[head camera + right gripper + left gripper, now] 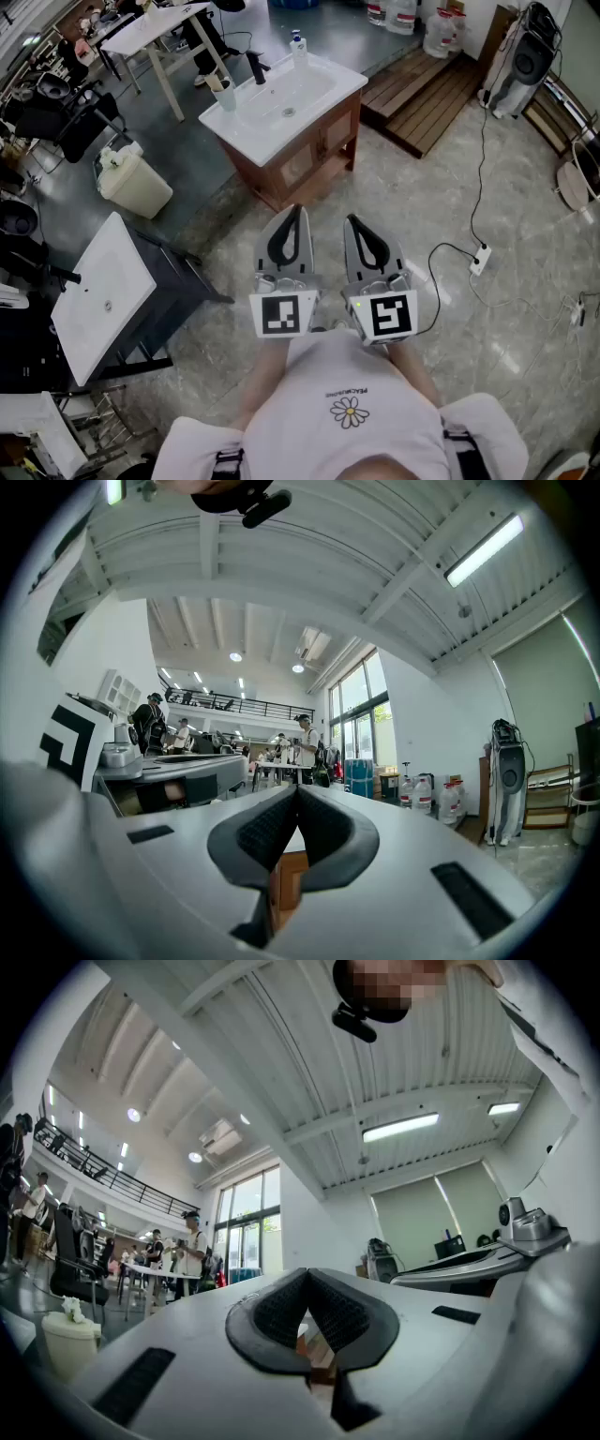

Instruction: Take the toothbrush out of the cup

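A pale cup (224, 96) stands on the left corner of the white washbasin (323, 86), well ahead of me; a toothbrush (215, 82) seems to stick up out of it, too small to make out clearly. My left gripper (296, 210) and right gripper (351, 219) are held side by side in front of my chest, short of the wooden cabinet (309, 159) under the basin. Both point at the basin and sit far from the cup. In the left gripper view the left gripper (307, 1274) has its pads meeting at the tip with nothing between. The right gripper (297, 789) is likewise shut and empty.
A black tap (255, 67) and a small bottle (298, 42) stand on the basin's back edge. A second basin on a dark stand (98, 291) is at left, with a white bin (136, 185) behind it. A wooden platform (422, 94) and a power strip (480, 259) with its cable lie at right.
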`<state>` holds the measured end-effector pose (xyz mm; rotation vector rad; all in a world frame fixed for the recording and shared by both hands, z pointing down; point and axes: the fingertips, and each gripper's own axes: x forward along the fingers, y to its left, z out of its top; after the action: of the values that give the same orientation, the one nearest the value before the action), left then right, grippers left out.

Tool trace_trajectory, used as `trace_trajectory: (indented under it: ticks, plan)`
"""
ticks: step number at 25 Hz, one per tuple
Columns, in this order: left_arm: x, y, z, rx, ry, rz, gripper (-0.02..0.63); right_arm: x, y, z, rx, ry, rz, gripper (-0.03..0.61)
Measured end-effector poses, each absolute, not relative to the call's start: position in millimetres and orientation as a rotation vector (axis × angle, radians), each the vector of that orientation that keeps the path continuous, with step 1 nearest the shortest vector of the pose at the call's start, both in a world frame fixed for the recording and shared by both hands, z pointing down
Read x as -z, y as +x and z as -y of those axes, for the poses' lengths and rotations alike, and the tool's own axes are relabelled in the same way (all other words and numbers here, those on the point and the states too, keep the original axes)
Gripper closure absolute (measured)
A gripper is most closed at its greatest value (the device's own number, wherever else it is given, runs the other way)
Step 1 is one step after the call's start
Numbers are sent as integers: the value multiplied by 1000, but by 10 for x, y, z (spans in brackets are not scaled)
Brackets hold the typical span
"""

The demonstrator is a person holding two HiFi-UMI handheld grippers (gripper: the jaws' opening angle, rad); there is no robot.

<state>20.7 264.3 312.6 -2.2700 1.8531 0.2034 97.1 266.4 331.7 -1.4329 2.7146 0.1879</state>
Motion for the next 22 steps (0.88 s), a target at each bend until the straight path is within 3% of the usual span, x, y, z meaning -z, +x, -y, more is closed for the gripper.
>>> trace_trajectory:
  ticks: [22]
  plan:
    - [-3153, 135, -2598, -207, -2239, -1907, 597, -3510, 1197, -2499, -53, -1462, -2711, 567]
